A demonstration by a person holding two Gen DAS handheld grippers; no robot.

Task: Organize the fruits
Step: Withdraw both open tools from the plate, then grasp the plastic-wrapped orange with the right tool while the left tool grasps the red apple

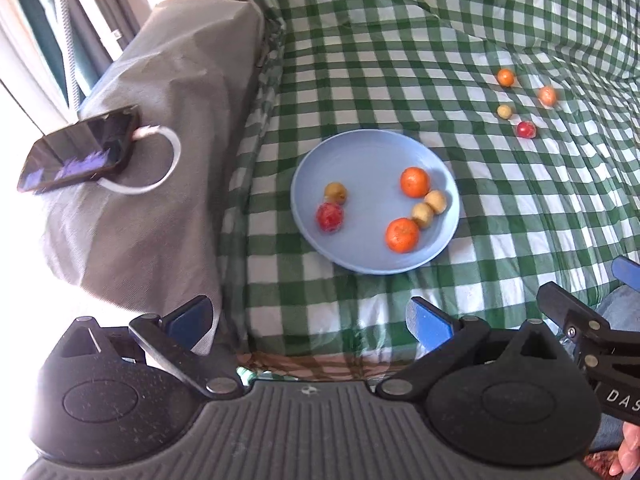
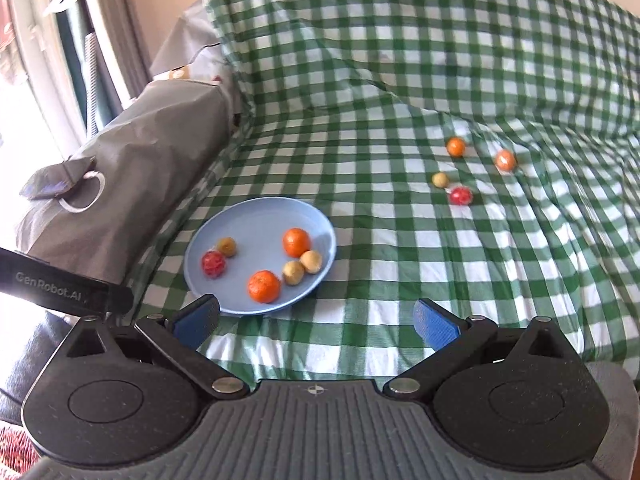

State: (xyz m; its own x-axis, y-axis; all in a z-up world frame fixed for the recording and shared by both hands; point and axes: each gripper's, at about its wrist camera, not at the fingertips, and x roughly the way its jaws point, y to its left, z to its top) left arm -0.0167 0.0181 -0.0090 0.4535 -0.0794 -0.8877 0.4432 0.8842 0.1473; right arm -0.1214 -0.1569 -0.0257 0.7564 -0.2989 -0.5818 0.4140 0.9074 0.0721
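Left wrist: blue plate (image 1: 320,160) holds 6 fruits; left tool (image 1: 310,322), right tool (image 2: 316,320) spread, empty.

A green-and-white checked cloth (image 2: 400,80) covers the seat and back. Left of it stands a grey-covered armrest (image 1: 160,120); beyond the armrest hang curtains (image 2: 100,40) beside a bright window (image 1: 12,80).

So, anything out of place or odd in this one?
Four fruits lie loose on the checked cloth, apart from the blue plate that holds six. A phone lies tilted on the grey-covered armrest. Nothing spilled or damaged.
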